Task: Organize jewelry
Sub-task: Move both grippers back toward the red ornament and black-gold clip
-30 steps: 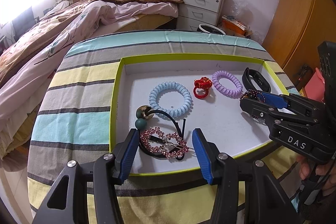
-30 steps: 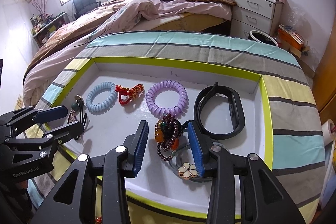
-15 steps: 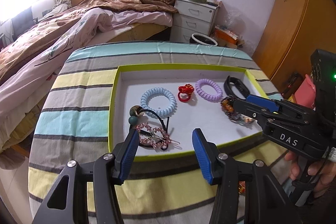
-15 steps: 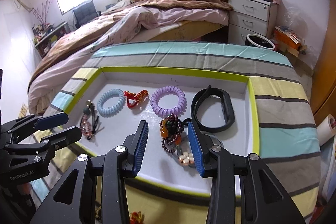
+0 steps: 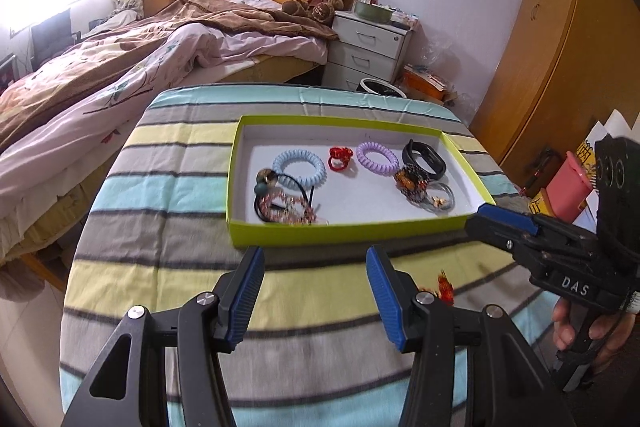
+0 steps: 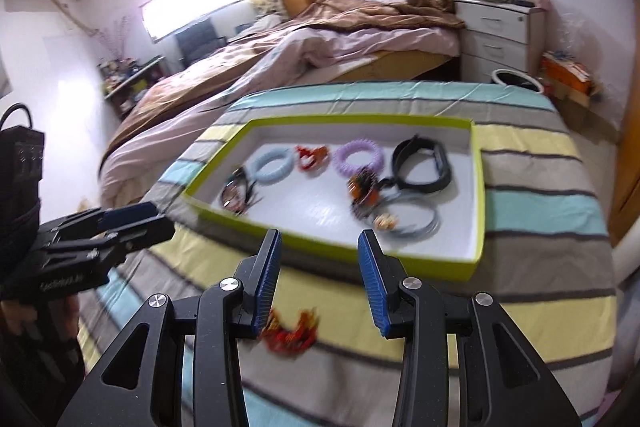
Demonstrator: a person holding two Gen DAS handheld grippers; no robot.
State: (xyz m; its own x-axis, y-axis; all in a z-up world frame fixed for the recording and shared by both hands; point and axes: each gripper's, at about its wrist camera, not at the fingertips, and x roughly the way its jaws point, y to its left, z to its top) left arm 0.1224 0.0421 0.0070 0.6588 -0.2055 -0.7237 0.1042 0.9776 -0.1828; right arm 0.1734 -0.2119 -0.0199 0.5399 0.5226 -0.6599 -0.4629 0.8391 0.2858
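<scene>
A green-rimmed white tray (image 5: 360, 229) (image 6: 478, 187) sits on the striped table. It holds a blue coil tie (image 5: 299, 167), a red ornament (image 5: 339, 158), a purple coil tie (image 5: 377, 157), a black band (image 5: 424, 159), a bead bracelet (image 5: 411, 182), a clear bangle (image 5: 440, 201) and a pink hair clip (image 5: 286, 207). A red-orange ornament (image 6: 291, 331) (image 5: 445, 289) lies on the cloth in front of the tray. My left gripper (image 5: 314, 291) is open and empty, short of the tray. My right gripper (image 6: 318, 283) is open and empty above the cloth.
A bed with a rumpled quilt (image 5: 120, 67) stands behind the table. A white nightstand (image 5: 370, 47) and a wooden wardrobe (image 5: 560, 47) are at the back right. A pink bin (image 5: 568, 187) stands beside the table on the right.
Both grippers have pulled back and up from the tray, both still open. The red-orange ornament on the cloth has come into view.
</scene>
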